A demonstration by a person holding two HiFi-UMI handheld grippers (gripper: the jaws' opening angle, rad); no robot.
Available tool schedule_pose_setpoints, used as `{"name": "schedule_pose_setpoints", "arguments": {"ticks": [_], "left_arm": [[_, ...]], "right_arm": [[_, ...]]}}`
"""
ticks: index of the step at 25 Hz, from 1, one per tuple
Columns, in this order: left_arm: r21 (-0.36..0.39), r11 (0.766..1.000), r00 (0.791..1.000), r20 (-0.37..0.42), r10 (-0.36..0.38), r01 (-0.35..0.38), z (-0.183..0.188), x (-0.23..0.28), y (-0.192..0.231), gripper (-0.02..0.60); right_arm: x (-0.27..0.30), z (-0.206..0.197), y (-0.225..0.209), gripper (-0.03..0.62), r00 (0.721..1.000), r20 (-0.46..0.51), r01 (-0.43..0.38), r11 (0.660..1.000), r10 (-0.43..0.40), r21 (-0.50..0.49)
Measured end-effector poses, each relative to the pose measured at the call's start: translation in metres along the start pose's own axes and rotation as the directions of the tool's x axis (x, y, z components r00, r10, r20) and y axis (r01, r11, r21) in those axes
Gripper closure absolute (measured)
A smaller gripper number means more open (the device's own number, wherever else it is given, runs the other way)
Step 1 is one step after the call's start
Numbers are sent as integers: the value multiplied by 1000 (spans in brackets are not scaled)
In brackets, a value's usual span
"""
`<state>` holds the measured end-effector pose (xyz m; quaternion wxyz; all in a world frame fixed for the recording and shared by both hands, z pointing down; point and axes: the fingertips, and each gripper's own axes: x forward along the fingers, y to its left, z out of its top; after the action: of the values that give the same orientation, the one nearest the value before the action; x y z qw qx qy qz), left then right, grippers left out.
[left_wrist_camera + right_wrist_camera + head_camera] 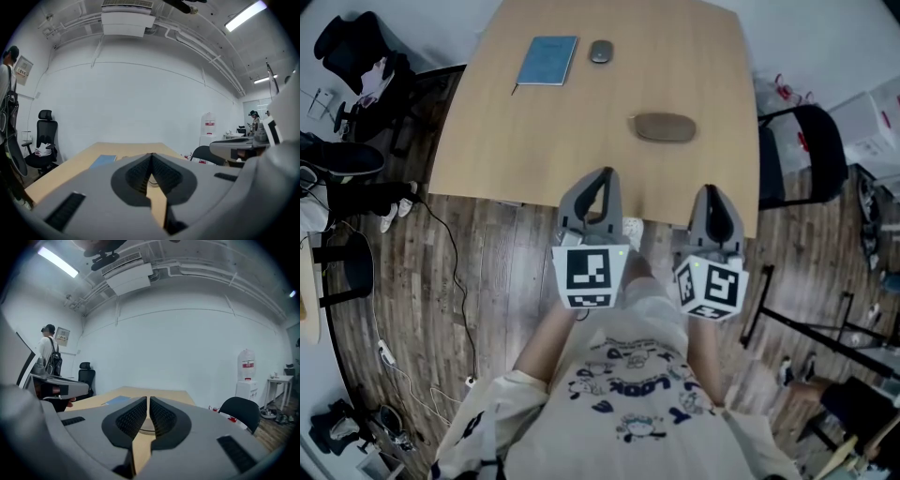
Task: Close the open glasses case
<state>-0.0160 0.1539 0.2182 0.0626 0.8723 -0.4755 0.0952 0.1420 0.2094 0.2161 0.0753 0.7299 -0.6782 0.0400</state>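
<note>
A brown oval glasses case point(665, 127) lies flat on the wooden table point(534, 141), right of the middle; from above it reads as one closed-looking shape. Part of the case point(146, 426) shows low beyond the right jaws. My left gripper point(600, 173) hangs over the table's near edge, shut and empty, short of the case and to its left. My right gripper point(712, 190) is beside it at the near right corner, also shut with nothing held. In the left gripper view the left gripper point(151, 154) has its jaws together, as does the right gripper point(148, 398) in its own view.
A blue notebook point(547, 59) and a grey mouse point(600, 52) lie at the table's far side. A black chair point(806, 150) stands right of the table, an office chair point(356, 56) to the left. A person with a backpack point(49, 357) stands at the left; cables cross the floor.
</note>
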Motion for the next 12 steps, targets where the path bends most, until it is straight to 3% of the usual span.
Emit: {"name": "schedule_pose_setpoints", "arguments": {"ticks": [8, 12], "left_arm": [[-22, 998, 996, -72, -52, 50, -14, 84, 13, 580], [-42, 996, 988, -133, -77, 72, -27, 132, 23, 580]], "right_arm": [[89, -9, -24, 591, 995, -60, -81, 996, 78, -42], [143, -19, -35, 553, 978, -128, -174, 982, 164, -78]]}}
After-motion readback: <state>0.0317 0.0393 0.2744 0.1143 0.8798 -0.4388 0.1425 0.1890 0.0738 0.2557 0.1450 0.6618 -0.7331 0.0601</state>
